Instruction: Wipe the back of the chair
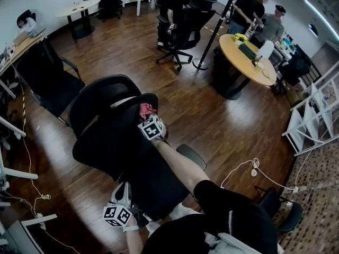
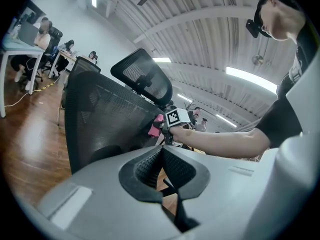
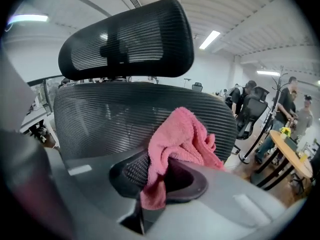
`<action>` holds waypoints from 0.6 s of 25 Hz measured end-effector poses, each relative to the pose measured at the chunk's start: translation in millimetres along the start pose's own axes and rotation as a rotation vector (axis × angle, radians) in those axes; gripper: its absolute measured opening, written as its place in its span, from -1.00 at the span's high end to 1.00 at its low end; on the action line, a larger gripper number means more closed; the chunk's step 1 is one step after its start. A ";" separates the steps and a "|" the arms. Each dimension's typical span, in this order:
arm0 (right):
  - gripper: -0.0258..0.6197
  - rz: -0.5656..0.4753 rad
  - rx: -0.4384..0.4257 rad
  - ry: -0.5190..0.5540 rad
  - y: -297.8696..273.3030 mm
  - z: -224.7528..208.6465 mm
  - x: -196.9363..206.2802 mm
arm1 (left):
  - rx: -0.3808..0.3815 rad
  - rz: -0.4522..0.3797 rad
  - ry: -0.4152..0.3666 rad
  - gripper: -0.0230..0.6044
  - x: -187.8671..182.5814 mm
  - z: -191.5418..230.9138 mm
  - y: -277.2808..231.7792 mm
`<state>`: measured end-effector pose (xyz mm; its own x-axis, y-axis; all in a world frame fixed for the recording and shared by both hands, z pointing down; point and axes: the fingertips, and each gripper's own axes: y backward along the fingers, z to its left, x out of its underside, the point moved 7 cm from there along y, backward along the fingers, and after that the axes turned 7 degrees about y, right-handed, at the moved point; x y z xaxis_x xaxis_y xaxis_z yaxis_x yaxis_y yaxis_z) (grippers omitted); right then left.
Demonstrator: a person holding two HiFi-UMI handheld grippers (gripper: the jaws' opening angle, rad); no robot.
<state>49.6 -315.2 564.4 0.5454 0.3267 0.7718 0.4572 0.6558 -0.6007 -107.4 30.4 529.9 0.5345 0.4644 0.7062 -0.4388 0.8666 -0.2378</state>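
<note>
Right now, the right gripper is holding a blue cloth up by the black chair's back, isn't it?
Not blue: the cloth is pink, as the right gripper view shows. The rest is right: the right gripper is shut on it, up by the black mesh chair back.

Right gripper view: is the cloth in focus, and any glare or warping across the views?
Right gripper view: pink cloth and mesh chair back sharp, left edge blurred. Left gripper view: ceiling light strip blown out. Head view: fisheye bending, dark corners.
</note>
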 end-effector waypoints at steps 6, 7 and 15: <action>0.77 -0.012 -0.057 0.030 -5.6 55.6 -13.8 | -0.005 -0.005 0.006 0.95 -2.8 15.4 23.3; 0.77 -0.013 -0.071 0.039 -5.9 66.0 -16.7 | -0.005 -0.007 0.006 0.95 -3.6 17.1 26.6; 0.77 -0.034 -0.189 0.115 -10.9 154.1 -38.2 | -0.009 -0.018 0.011 0.95 -7.4 31.5 55.0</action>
<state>-84.4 -230.0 573.5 0.5992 0.2200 0.7698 0.5939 0.5227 -0.6116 -158.2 68.9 532.6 0.5505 0.4503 0.7030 -0.4223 0.8766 -0.2307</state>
